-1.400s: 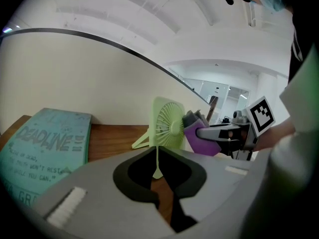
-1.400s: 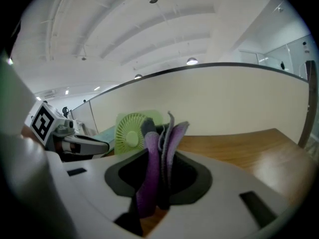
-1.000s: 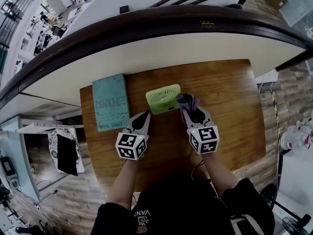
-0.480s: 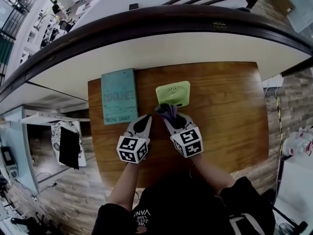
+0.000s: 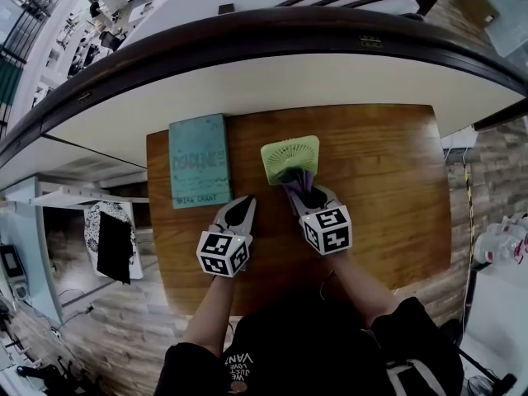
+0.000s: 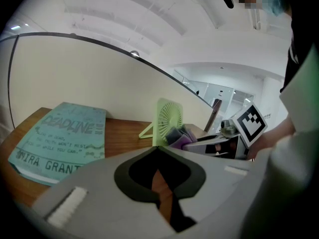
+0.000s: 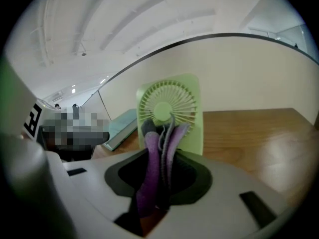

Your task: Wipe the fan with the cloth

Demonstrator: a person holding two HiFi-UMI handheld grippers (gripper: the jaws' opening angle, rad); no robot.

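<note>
On the surface (image 5: 388, 196): one green fan (image 5: 290, 157) and one teal book (image 5: 199, 172); one purple cloth (image 7: 158, 148), carried in the right jaws.
Tools in hand: two, one per hand.
Right gripper (image 5: 304, 195): jaws clamped on the cloth, its folds sticking out past the tips.
Left gripper (image 5: 248, 201): jaws together, nothing between them.
Fan: upright, straight ahead of the right jaws, cloth end against its lower grille; ahead and right of the left jaws.
Book: flat, ahead-left of the left jaws.
</note>
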